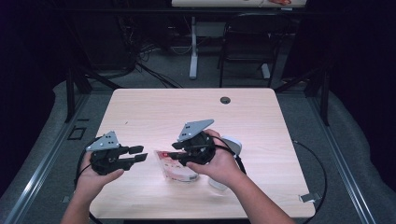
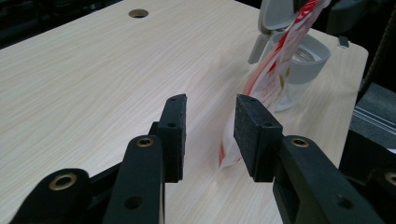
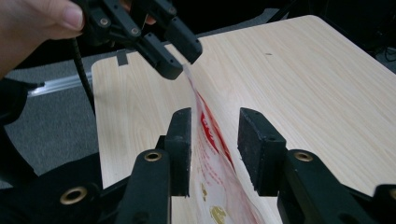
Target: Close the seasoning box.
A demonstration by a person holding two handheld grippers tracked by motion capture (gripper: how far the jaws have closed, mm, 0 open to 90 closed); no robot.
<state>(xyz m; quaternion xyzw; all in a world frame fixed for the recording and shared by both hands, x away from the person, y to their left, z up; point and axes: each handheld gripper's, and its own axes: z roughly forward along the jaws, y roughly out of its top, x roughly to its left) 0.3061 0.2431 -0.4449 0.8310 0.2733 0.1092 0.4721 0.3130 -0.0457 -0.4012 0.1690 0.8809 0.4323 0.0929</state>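
Observation:
A clear plastic bag (image 1: 176,171) with red print stands on edge on the pale wooden table (image 1: 154,107), near the front. My right gripper (image 1: 173,156) points left over it. In the right gripper view its pads stand apart on either side of the bag (image 3: 212,154) without pressing the film, so my right gripper (image 3: 215,144) is open. My left gripper (image 1: 139,154) is open just left of the bag. In the left gripper view the bag (image 2: 266,79) rises beside the right pad of my left gripper (image 2: 208,126), with nothing between the pads. The bag's far corner reaches my left gripper (image 3: 180,53).
A clear jar (image 1: 231,145) with a pale flip lid stands behind my right hand, and the jar (image 2: 303,60) is open at the top. A cable hole (image 1: 225,100) sits at the table's far edge. A black chair (image 1: 247,42) and a desk leg stand beyond the table.

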